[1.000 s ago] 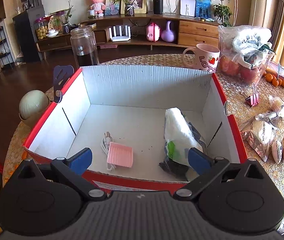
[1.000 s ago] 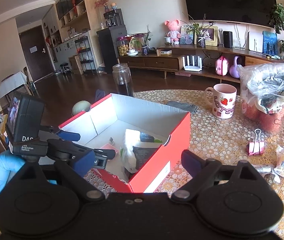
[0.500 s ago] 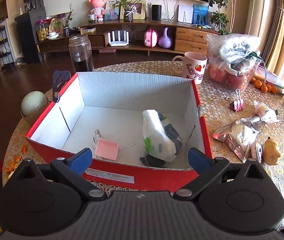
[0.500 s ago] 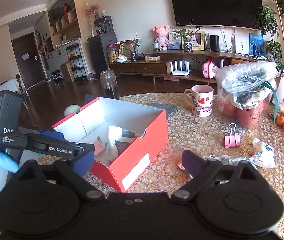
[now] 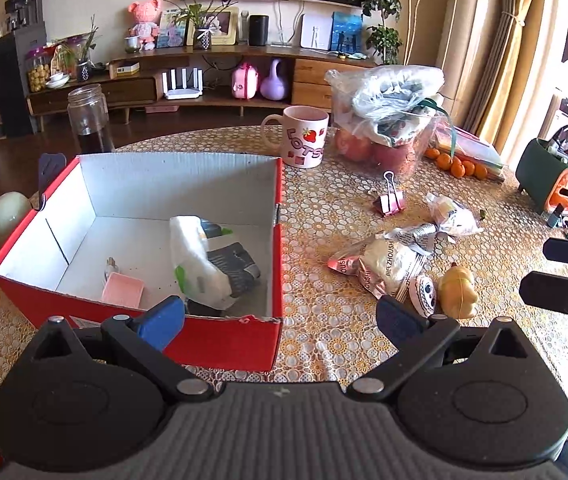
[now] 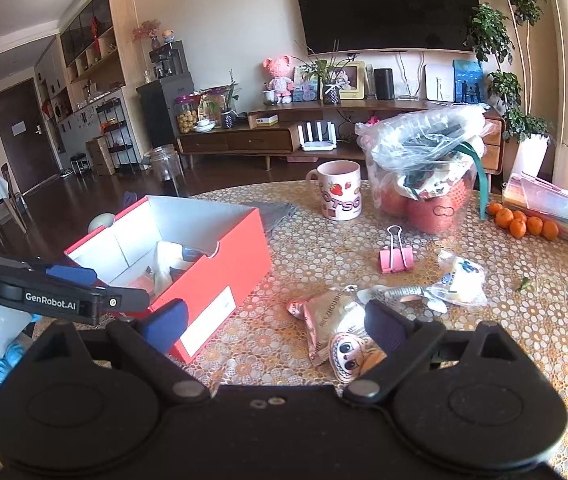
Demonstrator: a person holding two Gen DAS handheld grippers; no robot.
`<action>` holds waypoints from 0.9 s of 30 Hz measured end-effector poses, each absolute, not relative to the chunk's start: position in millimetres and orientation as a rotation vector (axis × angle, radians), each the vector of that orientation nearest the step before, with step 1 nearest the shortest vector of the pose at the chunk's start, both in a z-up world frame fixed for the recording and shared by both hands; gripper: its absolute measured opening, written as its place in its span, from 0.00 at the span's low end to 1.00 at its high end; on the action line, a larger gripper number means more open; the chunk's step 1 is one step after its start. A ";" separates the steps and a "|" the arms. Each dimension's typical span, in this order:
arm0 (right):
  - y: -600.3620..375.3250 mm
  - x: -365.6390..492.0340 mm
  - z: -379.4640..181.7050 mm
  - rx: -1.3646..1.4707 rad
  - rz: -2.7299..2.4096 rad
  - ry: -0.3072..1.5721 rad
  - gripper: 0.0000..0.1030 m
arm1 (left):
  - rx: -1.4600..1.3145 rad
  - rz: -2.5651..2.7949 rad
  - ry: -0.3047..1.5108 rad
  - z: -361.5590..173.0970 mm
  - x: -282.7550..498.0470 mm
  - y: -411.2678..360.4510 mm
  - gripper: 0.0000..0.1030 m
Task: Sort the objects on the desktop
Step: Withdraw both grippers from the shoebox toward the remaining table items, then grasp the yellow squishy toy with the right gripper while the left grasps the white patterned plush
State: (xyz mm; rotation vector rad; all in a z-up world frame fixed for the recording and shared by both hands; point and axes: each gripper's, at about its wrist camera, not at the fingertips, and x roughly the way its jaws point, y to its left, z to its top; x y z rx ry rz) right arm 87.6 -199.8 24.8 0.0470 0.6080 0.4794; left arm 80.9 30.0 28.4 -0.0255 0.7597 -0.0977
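Both grippers, left gripper (image 5: pixel 280 316) and right gripper (image 6: pixel 274 320), are hovering wide open and empty right of the red box (image 6: pixel 220 256); the crinkly, light snack packet (image 6: pixel 325 316) beside it looks best pinched at an edge.

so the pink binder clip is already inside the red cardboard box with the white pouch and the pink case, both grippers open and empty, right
Not quite: the pink binder clip lies on the lace-patterned tablecloth, outside the red cardboard box, as the left wrist view shows. The white pouch and pink case are inside, and the left gripper and right gripper are open and empty.

We're seeing a matt cardboard box (image 5: pixel 220 340) ahead-left, glossy crinkled foil packet (image 5: pixel 379 264) ahead-right, lacy patterned tablecloth (image 5: pixel 335 216), glazed ceramic mug (image 5: pixel 303 140), clear glass jar (image 5: pixel 88 116) beyond.
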 end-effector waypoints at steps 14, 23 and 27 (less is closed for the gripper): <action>-241.0 81.0 2.7 0.036 0.422 0.616 0.92 | 0.038 -0.179 0.736 14.3 69.1 -23.0 0.99; -256.0 88.2 -21.6 0.006 0.390 0.644 0.92 | 0.077 -0.211 0.763 -12.5 80.9 -48.5 0.99; -260.3 100.7 -30.3 -0.003 0.379 0.659 0.92 | 0.105 -0.254 0.756 -23.4 86.0 -65.4 0.99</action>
